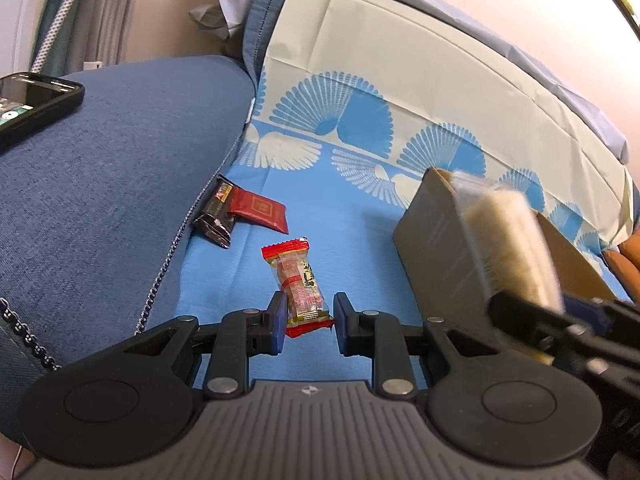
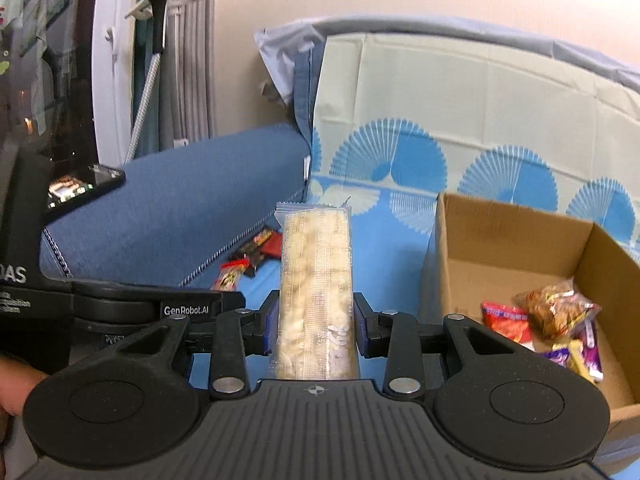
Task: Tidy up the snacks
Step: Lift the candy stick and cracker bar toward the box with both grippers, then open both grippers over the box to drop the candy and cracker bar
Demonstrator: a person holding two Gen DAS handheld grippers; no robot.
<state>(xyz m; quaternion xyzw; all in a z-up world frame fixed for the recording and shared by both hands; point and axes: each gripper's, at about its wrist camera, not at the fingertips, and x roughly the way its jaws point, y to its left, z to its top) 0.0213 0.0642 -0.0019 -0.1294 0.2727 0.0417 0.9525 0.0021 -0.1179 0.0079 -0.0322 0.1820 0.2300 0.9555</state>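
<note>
**A:** Starting with the left wrist view. Left gripper low over the blue patterned sheet, jaws part open with the red-ended candy lying between them. Pads not pressing on it as far as I can tell, a gap shows on the right side. Nothing held.

**B:** Other loose snacks?

**A:** Dark red packet and a black wrapper beyond the candy, tucked against the blue cushion. A phone sits on that cushion. Cardboard box to the right, with the right gripper's load blurred in front of it.

**B:** Right wrist view?

**A:** Right gripper closed partway on a long clear pack of pale rice crackers, gripped near its lower end, most of the pack sticking out forward. Box open just to the right, a few wrapped snacks already inside at the near corner.

**B:** Advice for the step?

**A:** Judged step: carrying the pack into the box. The pack is long, so I'd clear the near wall with its far tip first, then lay it along the bare floor at the back, not on the pile. Release only once it rests. The left one should square the candy between its pads before closing.
</note>
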